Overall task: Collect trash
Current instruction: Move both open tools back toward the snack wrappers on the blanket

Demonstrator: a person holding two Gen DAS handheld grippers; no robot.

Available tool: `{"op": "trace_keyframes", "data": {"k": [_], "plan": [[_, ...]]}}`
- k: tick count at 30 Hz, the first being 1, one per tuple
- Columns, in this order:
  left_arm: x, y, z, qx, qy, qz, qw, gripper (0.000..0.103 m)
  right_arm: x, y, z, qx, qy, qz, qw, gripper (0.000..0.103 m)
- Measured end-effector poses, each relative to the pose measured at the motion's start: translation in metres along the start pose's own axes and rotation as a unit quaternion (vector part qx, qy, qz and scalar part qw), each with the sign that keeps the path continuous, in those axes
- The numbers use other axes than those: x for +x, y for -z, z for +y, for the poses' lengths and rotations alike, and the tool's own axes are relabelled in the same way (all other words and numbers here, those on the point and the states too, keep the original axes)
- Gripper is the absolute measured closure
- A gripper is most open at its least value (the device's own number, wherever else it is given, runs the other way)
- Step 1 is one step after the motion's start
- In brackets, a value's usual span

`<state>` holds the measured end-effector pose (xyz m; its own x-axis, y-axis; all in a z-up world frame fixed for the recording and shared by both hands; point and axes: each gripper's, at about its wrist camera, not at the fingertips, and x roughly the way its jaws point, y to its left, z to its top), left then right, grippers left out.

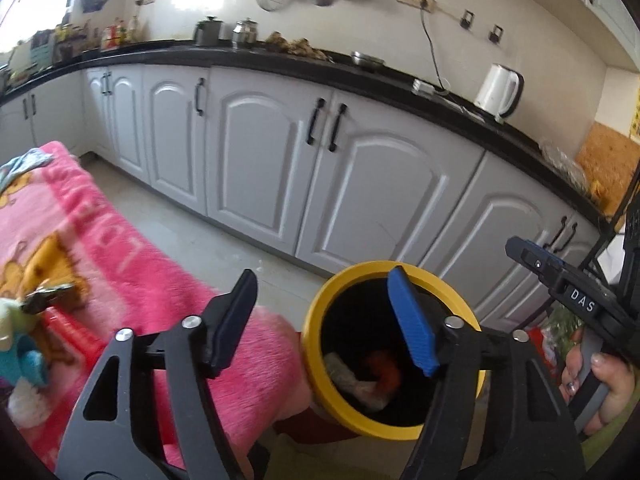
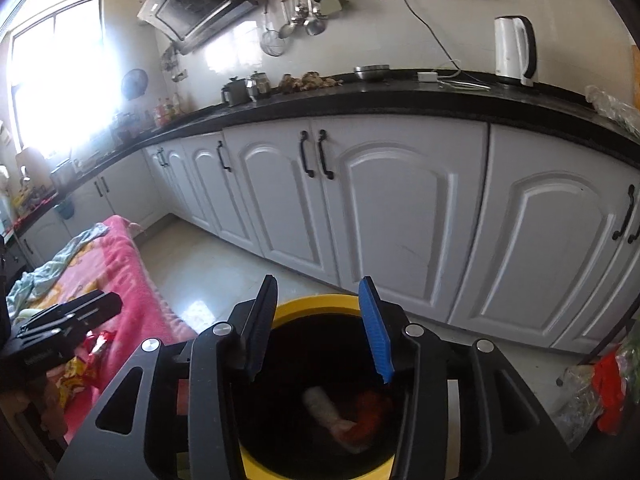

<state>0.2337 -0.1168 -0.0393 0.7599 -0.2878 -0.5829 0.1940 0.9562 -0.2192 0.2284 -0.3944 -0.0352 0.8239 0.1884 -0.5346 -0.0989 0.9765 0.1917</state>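
Now both claws gape empty: right claw (image 2: 320,330) directly above the bin (image 2: 312,305), left claw (image 1: 326,322) nearer remaining wrappers (image 2: 90,354).

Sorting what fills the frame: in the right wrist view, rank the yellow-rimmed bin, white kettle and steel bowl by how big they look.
1. yellow-rimmed bin, though nearest the camera
2. white kettle
3. steel bowl

The bin (image 2: 316,392) stands on the floor (image 2: 224,272), near, with scraps (image 2: 340,412) in it. Left of it lies a blanket (image 1: 120,248) with wrappers (image 2: 90,356) on it. Cabinets (image 2: 400,216) run behind, far; a kettle (image 2: 514,50) sits on the counter (image 2: 400,98), right.
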Motion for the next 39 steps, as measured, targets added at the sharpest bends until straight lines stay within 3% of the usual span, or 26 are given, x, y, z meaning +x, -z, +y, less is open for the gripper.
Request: {"op": "trace_keyframes", "data": {"k": [6, 13, 22, 39], "plan": [[-0.041, 0.000, 0.033, -0.019, -0.032, -0.032, 0.9988, 0.022, -0.017, -0.003, 0.038, -0.029, -0.038, -0.016, 0.999, 0.051], [-0.092, 0.004, 0.072, -0.053, -0.067, -0.064, 0.9943, 0.011, -0.039, -0.002, 0.090, -0.057, -0.099, -0.028, 0.993, 0.038], [-0.148, 0.019, 0.117, -0.084, -0.110, -0.087, 0.9865, 0.011, -0.059, 0.005, 0.145, -0.095, -0.159, -0.029, 0.982, 0.029], [-0.212, 0.053, 0.174, -0.136, -0.175, -0.102, 0.9698, 0.011, -0.053, 0.038, 0.217, -0.154, -0.209, 0.018, 0.966, 0.029]]}}
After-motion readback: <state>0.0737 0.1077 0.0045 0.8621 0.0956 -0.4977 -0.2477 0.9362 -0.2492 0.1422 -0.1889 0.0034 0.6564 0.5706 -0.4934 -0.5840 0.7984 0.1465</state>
